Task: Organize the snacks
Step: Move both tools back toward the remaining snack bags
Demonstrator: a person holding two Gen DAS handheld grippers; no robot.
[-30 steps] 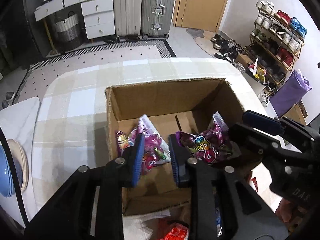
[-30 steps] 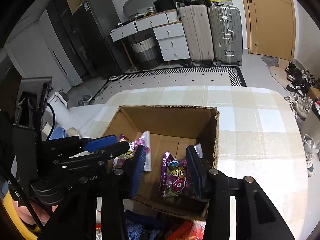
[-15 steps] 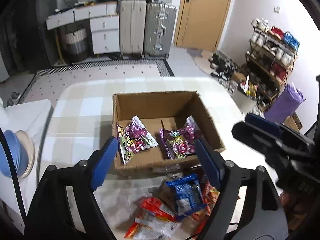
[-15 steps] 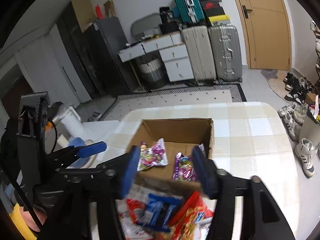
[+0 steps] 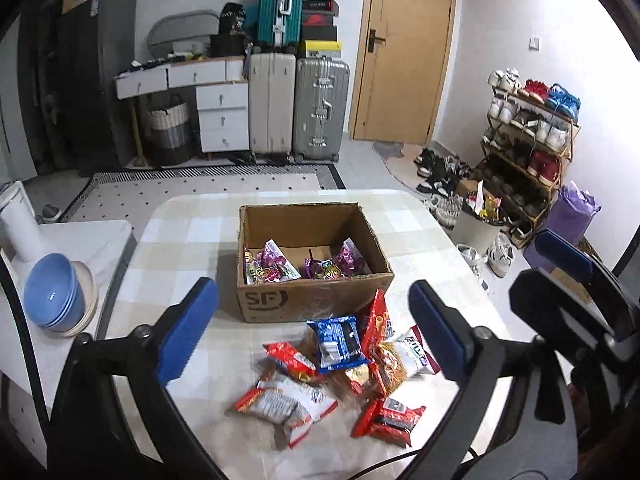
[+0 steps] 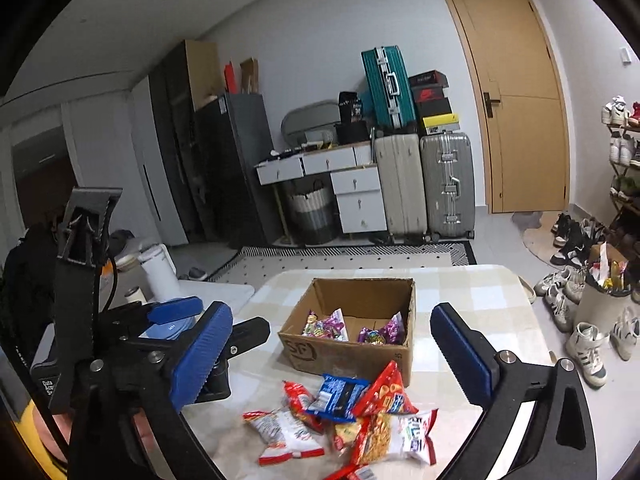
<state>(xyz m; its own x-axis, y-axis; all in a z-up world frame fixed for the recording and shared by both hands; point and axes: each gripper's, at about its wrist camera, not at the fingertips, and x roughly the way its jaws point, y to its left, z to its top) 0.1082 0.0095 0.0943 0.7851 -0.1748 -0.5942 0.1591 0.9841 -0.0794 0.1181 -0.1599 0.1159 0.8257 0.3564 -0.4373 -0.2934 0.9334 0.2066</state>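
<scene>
An open cardboard box point(image 5: 312, 300) point(image 6: 344, 354) stands on the checked table and holds two purple candy packets point(image 5: 272, 268) point(image 5: 334, 266). A pile of snack packets lies in front of it: a blue one point(image 5: 338, 344) point(image 6: 336, 394), red ones point(image 5: 386, 420) point(image 6: 384, 390) and red-and-white ones point(image 5: 286, 400) point(image 6: 282, 432). My left gripper point(image 5: 314, 332) is wide open and empty, above the pile. My right gripper point(image 6: 332, 354) is wide open and empty, back from the box. The right gripper also shows at the right edge of the left wrist view point(image 5: 568, 280).
The table point(image 5: 176, 240) has rounded edges. Blue bowls point(image 5: 52, 292) sit stacked on a white side table at the left. A white bin point(image 6: 600, 304) and shoes lie on the floor at the right. Suitcases point(image 5: 296, 108) and drawers stand at the back wall.
Both grippers have let go of the purple candy packets in the box, opened wide and drawn back and up. The snack pile in front of the box has come into view.
</scene>
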